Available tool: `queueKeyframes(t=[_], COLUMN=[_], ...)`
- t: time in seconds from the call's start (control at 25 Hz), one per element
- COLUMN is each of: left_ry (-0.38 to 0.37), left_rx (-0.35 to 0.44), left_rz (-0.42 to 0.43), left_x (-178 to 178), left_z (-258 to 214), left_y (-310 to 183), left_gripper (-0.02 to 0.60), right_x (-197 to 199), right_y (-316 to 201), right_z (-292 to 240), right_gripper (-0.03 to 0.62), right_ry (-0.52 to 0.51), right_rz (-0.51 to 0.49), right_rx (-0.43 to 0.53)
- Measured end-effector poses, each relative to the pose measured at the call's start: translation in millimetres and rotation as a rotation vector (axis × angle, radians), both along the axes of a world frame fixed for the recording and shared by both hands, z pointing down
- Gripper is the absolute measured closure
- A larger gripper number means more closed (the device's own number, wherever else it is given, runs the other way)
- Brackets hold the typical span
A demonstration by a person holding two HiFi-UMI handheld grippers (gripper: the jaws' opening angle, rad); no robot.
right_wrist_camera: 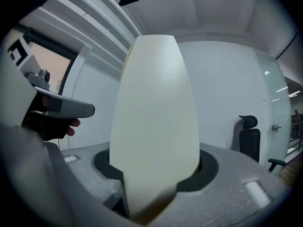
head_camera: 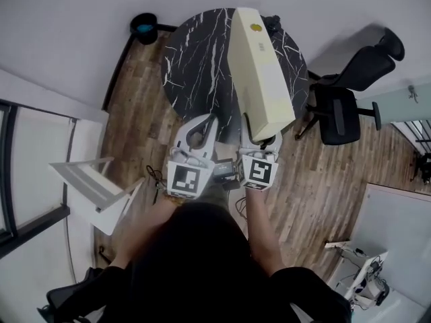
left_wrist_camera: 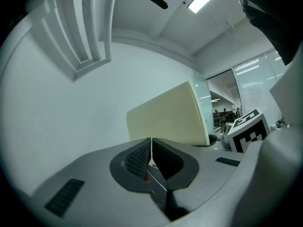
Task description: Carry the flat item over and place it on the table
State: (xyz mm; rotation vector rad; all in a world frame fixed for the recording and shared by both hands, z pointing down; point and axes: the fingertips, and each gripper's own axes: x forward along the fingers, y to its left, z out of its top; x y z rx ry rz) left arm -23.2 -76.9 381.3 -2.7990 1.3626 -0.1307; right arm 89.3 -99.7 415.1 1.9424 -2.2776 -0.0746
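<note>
A long flat cream box reaches out over the round black marble table in the head view. My right gripper is shut on the box's near end, and the box fills the middle of the right gripper view between the jaws. To its left my left gripper is shut with nothing in it, its tips over the table's near edge. In the left gripper view the pads meet, and the box stands to the right beyond them.
A black office chair stands right of the table. A small black bin sits at the table's far left by the wall. A white chair is on the wooden floor to my left. White walls close off the back.
</note>
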Motion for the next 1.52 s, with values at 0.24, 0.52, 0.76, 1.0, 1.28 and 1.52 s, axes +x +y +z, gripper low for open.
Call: queueKeyframes(t=[0.24,0.52,0.76,1.0,1.28,1.52], left_ry=[0.056,0.091,0.082,0.075,0.028,0.033], left_rx=[-0.073,-0.127,-0.146,-0.144,-0.149,-0.16], left_rz=[-0.01,-0.009,-0.003,0.017,0.079,0.123], left_x=[13.6,22.0,27.3,39.9,54.9,67.8], left_z=[6.9,19.9,31.7,35.7,44.1,48.5], left_y=[-24.3,-46.3,-57.7,-73.1,-82.0,-82.1], left_gripper=[0.577,0.577,0.577,0.568,0.509,0.435], right_x=[4.4,2.3,-0.5,-0.2,-10.5,-6.0], right_y=[-23.2,-51.2,-62.3,-67.2,-67.0,-69.8], right_z=[26.9,72.3,102.7,132.4,163.6,175.0], right_gripper=[0.33,0.332,0.332,0.332,0.33,0.33], right_ry=[0.021,0.015,0.012,0.027,0.032,0.009], right_rz=[-0.02,-0.021,-0.027,-0.027,-0.05,-0.048], right_rx=[-0.062,-0.142,-0.188,-0.233,-0.288,-0.281])
